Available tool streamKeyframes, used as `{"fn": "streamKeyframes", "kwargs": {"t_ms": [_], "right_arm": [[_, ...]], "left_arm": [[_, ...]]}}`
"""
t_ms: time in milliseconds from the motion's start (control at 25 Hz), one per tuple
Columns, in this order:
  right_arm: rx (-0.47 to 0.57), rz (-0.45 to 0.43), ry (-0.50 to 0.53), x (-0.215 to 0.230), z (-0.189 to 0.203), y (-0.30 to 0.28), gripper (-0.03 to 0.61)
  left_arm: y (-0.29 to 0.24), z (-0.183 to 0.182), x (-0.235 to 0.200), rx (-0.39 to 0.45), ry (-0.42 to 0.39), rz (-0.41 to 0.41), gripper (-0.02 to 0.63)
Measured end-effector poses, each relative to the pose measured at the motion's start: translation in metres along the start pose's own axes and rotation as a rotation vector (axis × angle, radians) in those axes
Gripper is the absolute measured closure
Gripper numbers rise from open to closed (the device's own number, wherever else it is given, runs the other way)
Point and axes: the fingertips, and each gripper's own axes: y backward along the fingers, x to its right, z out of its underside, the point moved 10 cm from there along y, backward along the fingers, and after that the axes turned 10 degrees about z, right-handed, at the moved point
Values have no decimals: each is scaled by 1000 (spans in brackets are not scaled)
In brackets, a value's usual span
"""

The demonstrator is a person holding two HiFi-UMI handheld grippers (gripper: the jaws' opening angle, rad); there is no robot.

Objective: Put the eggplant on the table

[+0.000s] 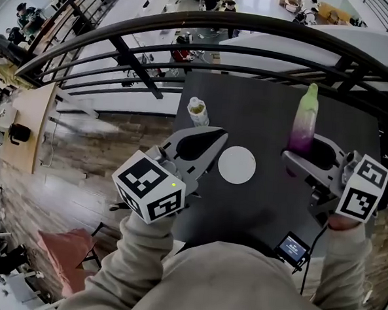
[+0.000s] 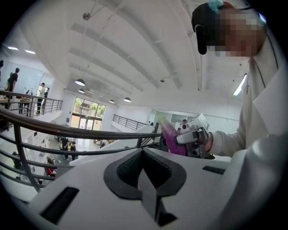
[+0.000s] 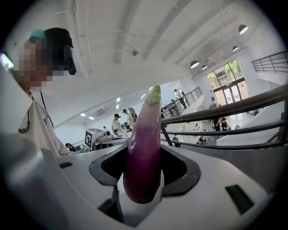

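Note:
A long eggplant (image 1: pixel 304 125), purple with a pale green top, stands upright in my right gripper (image 1: pixel 303 153), which is shut on its purple lower end above the right side of the dark table (image 1: pixel 263 99). In the right gripper view the eggplant (image 3: pixel 144 152) fills the gap between the jaws, green tip up. My left gripper (image 1: pixel 219 135) hovers over the table's left part, its jaws together with nothing between them. In the left gripper view the shut gripper (image 2: pixel 143 152) points toward the eggplant (image 2: pixel 172 137) held at the right.
A round white plate (image 1: pixel 236 165) lies on the table between the two grippers. A small bottle (image 1: pixel 198 111) stands at the table's far left. A black curved railing (image 1: pixel 187 49) runs behind the table. A small black device (image 1: pixel 294 249) sits at the near edge.

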Motion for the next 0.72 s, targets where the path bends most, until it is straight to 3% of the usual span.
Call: {"fn": "streamKeyframes", "kwargs": {"t_ms": [720], "right_arm": [[-235, 3, -25, 22, 58, -83, 348]], "left_arm": [[24, 71, -23, 27, 115, -60, 614]]}}
